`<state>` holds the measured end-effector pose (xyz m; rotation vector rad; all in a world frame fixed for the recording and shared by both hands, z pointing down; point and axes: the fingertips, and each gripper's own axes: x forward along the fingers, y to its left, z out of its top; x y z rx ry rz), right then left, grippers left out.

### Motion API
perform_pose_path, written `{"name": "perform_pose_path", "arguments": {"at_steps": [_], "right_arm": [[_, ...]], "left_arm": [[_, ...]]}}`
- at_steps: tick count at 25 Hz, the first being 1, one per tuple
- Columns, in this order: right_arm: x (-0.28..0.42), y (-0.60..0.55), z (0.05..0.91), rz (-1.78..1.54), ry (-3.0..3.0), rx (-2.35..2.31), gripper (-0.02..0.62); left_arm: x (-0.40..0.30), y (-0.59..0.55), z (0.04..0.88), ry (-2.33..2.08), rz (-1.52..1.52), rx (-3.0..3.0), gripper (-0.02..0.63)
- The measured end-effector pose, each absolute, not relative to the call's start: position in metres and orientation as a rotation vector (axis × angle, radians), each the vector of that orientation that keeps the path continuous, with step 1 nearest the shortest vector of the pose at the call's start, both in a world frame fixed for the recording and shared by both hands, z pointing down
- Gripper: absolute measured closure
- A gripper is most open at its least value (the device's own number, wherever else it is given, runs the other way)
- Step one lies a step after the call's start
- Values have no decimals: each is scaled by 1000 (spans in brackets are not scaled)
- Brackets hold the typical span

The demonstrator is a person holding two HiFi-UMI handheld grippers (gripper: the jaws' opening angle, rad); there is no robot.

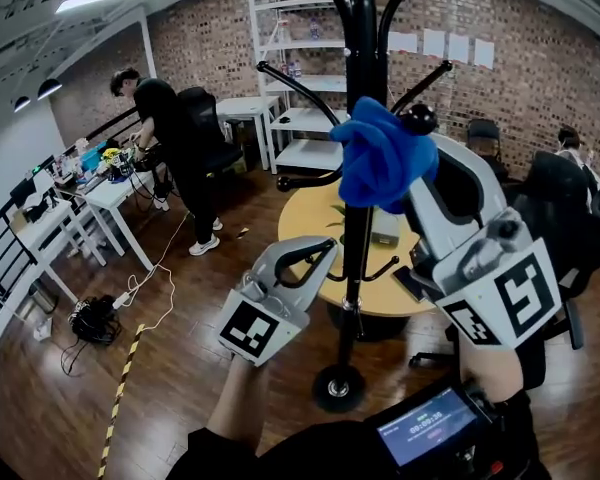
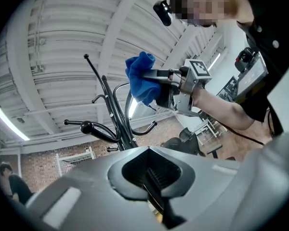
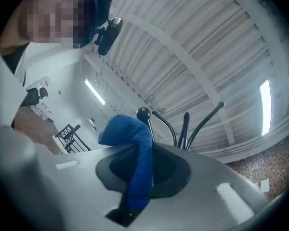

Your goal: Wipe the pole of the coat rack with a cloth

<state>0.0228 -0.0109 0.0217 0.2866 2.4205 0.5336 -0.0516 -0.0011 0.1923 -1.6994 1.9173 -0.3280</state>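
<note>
Cloth: blue and bunched, sitting right on the pole just under the spot where the hooks branch off. It hides that stretch of the pole in the head view.
Right gripper: clamped tight on the cloth! One strip runs down between the jaws and the rest bulges out past the tips. It reaches in from the pole's right.
Left gripper: jaws pressed together, nothing caught in them. It hangs just left of the pole, lower than the cloth and clear of it.
Pole: black and upright, standing on a round base.
Hooks: black curved arms with ball ends, fanning out from the pole above and beside the cloth.
Table: round, pale wood, just behind the pole.
Person: dressed in black, at white desks well off to the pole's left.
</note>
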Motion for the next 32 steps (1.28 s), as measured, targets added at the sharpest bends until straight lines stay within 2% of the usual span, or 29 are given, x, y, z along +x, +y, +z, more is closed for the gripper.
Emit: {"name": "perform_pose_path", "arguments": {"at_steps": [4, 12, 19, 28, 32], "right_arm": [[17, -21, 27, 559, 2435, 239, 545], [-82, -100, 139, 471, 2822, 59, 546], [-98, -114, 212, 344, 2985, 79, 546], [-95, -106, 359, 244, 3276, 188, 546], [-94, -82, 429, 282, 3413, 385, 546]], "left_arm": [[-51, 2, 195, 1942, -295, -1710, 603], [-54, 9, 219, 2019, -262, -1736, 603], [-58, 8, 241, 2087, -250, -1754, 603], [-60, -1, 281, 2158, -295, -1795, 603], [-72, -8, 306, 2201, -329, -1806, 603]]}}
